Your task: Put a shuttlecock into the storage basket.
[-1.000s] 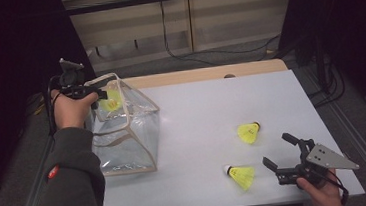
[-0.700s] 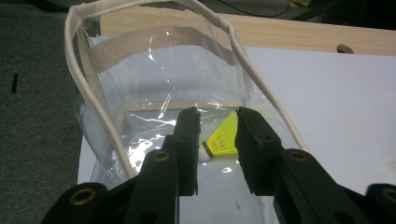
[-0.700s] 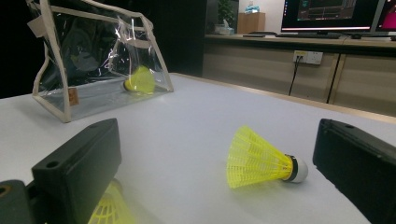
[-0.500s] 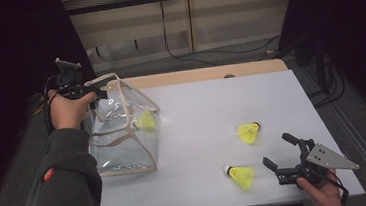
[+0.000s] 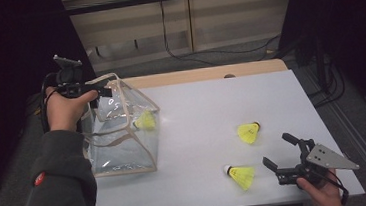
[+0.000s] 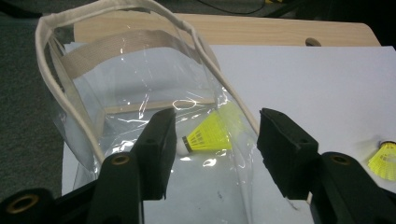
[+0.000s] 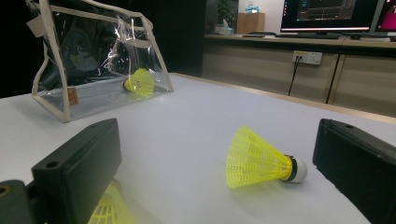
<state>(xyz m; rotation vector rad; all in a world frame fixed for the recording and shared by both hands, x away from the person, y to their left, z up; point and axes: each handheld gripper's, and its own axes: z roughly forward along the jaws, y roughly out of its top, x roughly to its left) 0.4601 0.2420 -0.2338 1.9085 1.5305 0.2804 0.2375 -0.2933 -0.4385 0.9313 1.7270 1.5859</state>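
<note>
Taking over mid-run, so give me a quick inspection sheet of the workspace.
Surface: white table top, wooden far edge.
Job's things: clear bag upright at left, one yellow shuttlecock inside; two shuttlecocks lying loose at right.
Clutter: nothing seen.
Grippers: left gripper above the bag's mouth, jaws just opened, nothing between them; right gripper open near the nearer loose shuttlecock.
Cables: black cable on the floor beyond.
Surroundings: monitors on a bench.

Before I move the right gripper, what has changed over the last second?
The left gripper, at the bag's mouth, let go of a yellow shuttlecock: a second ago it sat up at the gripper, now it lies low inside the bag against its right wall. The jaws have just been opening, with nothing between them. The right gripper, open, the two shuttlecocks on the table and the bag stayed put.
</note>
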